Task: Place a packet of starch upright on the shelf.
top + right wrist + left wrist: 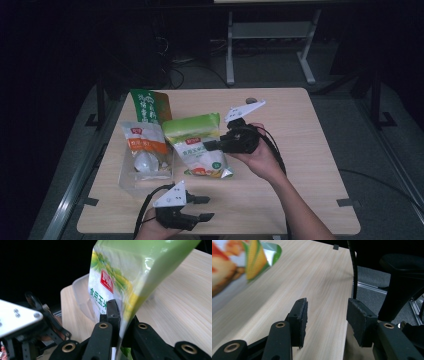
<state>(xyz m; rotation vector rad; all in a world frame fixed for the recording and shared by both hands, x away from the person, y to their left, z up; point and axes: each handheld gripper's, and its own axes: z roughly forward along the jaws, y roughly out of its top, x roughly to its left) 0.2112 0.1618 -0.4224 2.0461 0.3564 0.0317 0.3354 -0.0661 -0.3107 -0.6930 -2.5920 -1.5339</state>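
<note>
right gripper (119, 315) pinches green bag (117, 272), seemingly lifted.

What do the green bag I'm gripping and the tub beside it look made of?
The green bag looks like glossy printed plastic film: it shows sheen and creases where the right gripper pinches its edge. The tub appears to be clear, stiff plastic, since the table shows through its walls.

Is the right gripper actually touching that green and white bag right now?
Touching. The right gripper view shows the right gripper with its jaws closed on the edge of the green and white bag, the film pinched between them.
</note>
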